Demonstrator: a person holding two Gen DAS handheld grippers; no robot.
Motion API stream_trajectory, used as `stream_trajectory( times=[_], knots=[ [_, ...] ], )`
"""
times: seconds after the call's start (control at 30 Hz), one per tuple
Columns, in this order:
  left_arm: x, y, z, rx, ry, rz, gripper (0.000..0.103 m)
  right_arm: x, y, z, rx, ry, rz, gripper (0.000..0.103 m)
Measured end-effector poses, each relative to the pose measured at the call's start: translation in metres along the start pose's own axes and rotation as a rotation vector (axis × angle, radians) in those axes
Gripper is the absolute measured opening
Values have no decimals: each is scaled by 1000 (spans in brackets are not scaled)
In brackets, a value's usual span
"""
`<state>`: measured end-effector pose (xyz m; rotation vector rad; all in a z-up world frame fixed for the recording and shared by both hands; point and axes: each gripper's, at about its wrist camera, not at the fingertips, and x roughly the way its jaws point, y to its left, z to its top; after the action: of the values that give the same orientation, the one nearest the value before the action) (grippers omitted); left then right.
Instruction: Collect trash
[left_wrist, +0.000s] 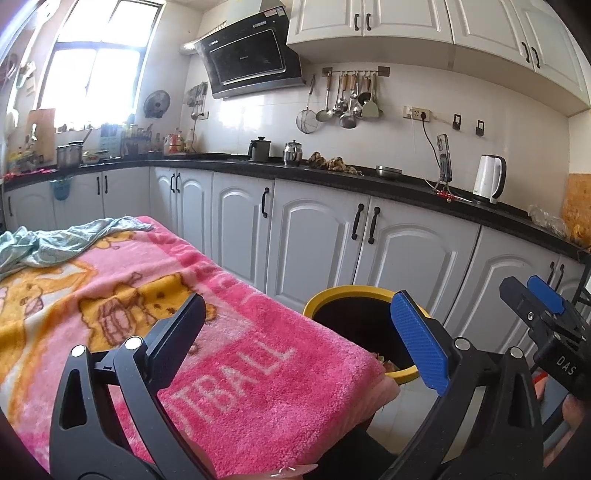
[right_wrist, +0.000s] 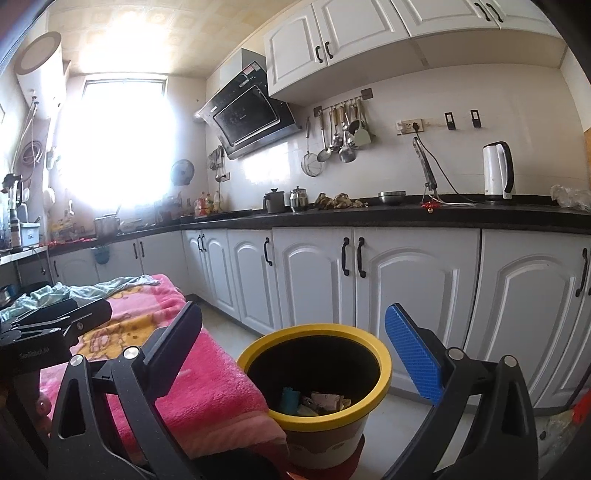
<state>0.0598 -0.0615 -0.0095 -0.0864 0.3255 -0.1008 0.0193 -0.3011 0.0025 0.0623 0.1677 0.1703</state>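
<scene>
The left hand-held gripper stands wide open and holds nothing; one finger carries a ribbed blue rubber pad, the other shows its smooth black back. Under and ahead of it lies a fluffy pink blanket with white block letters and a yellow cartoon print, and a crumpled pale green cloth sits at the blanket's far end.

The right hand-held gripper is also spread wide with nothing between its fingers. Straight ahead of it and below, between the two fingers in its view, stands a round bin with a thick yellow rim, black inside and a pale outer wall. In the bottom of the bin lies trash: crumpled paper scraps and a small teal cylinder. The bin stands just beside the blanket's near corner.

Beyond both, white panelled cupboard doors with black handles run under a glossy black worktop, which carries a white kettle.
</scene>
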Motion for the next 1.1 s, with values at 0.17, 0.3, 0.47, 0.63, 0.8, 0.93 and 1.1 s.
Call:
stream_trajectory(
  times=[0.17, 0.3, 0.47, 0.63, 0.8, 0.93, 1.1],
  knots=[
    [0, 0, 0, 0, 0, 3, 92, 0, 1, -1, -2, 4, 1, 97],
    [0, 1, 0, 0, 0, 4, 92, 0, 1, -1, -3, 5, 1, 97],
    [0, 0, 0, 1, -1, 4, 92, 2, 1, -2, -2, 8, 1, 97],
    [-1, 1, 0, -3, -1, 3, 92, 2, 2, -3, 0, 12, 2, 97],
    [-1, 1, 0, 1, -2, 5, 92, 2, 2, -4, 0, 14, 1, 97],
    [-1, 1, 0, -1, 0, 5, 92, 2, 2, -4, 0, 13, 2, 97],
    [-1, 1, 0, -1, -2, 5, 92, 1, 2, -3, 1, 14, 2, 97]
  ],
)
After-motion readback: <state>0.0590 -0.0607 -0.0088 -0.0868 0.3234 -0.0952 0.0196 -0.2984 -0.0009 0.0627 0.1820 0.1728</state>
